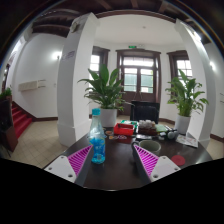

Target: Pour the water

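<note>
A clear plastic water bottle (97,140) with a blue label and blue cap stands upright on the dark table (115,165), just ahead of my left finger and inside its line. My gripper (112,162) is open, its purple pads (79,160) spread wide with bare tabletop between them. The bottle is apart from both fingers. A pale cup or bowl (150,147) sits ahead near the right finger (146,161).
A red item (124,128) and several small things lie at the table's far side. Two potted plants (107,90) stand beyond, beside white pillars (76,80) and a wooden door (138,75). A red stair (20,122) runs along the left.
</note>
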Available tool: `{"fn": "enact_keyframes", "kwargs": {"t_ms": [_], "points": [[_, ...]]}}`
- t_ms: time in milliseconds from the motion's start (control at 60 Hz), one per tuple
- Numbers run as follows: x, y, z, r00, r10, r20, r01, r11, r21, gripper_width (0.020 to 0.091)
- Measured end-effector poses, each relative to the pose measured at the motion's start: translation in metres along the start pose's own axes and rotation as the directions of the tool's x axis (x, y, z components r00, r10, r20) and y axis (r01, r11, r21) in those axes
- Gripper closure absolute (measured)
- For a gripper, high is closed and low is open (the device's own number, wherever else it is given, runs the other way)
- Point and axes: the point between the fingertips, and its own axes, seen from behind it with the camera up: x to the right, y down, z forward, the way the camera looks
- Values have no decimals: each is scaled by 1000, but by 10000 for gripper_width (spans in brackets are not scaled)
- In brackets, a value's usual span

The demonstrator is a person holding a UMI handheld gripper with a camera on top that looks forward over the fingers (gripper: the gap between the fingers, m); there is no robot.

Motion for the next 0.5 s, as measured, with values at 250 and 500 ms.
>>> {"fn": "enact_keyframes", "kwargs": {"t_ms": [250,500], "points": [[-6,-22,48,999,47,-6,-47,999,22,307],[10,-52,110,991,123,-50,-120,990,70,308]]}}
